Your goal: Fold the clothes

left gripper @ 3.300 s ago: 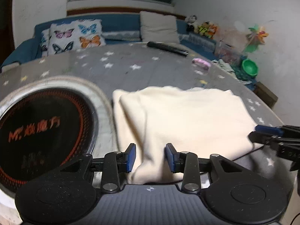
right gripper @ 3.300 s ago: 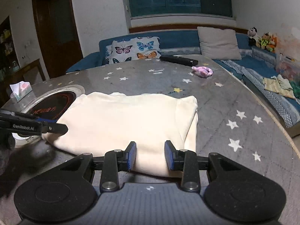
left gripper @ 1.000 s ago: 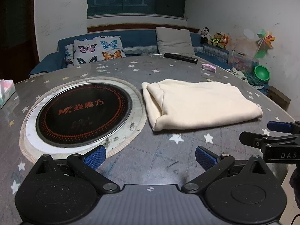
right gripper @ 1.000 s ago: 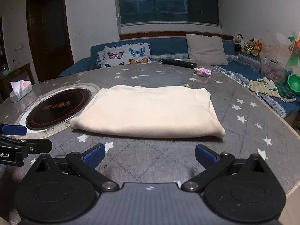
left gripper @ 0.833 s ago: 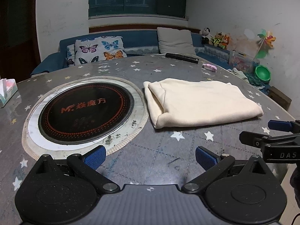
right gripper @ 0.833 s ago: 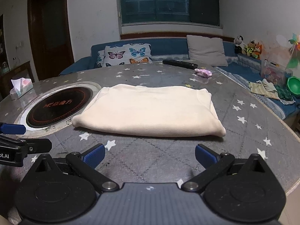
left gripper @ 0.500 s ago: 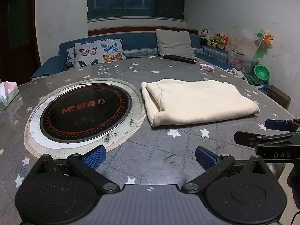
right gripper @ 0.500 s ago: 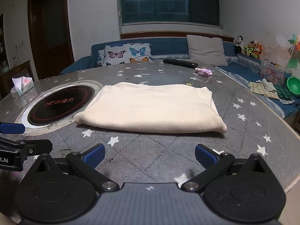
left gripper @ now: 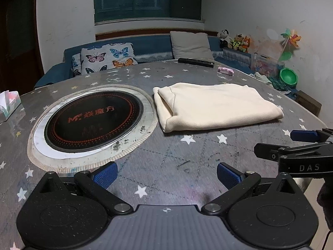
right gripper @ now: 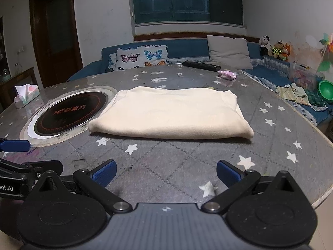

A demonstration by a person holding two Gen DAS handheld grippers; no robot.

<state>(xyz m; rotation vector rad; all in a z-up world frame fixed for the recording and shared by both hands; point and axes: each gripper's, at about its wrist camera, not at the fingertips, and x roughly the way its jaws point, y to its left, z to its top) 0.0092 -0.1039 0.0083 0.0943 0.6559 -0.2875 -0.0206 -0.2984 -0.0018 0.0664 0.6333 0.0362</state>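
A cream garment [left gripper: 214, 106] lies folded into a flat rectangle on the grey star-patterned table [left gripper: 166, 162]; it also shows in the right wrist view [right gripper: 170, 113]. My left gripper [left gripper: 166, 171] is open and empty, held back near the table's front edge, well short of the garment. My right gripper [right gripper: 165, 171] is open and empty, also near the front edge, facing the garment's long folded edge. Each gripper shows at the side of the other's view, the right one [left gripper: 295, 145] and the left one [right gripper: 18, 156].
A round black induction cooktop [left gripper: 93, 118] is set into the table left of the garment. A tissue box [right gripper: 26, 94] stands at the far left. A remote [left gripper: 195, 62] and a pink item [left gripper: 225, 70] lie at the far edge. A sofa with cushions stands behind.
Both grippers opened, let go of the garment's near edge and drew back toward the table's front edge. In the last second they have drifted only slightly.
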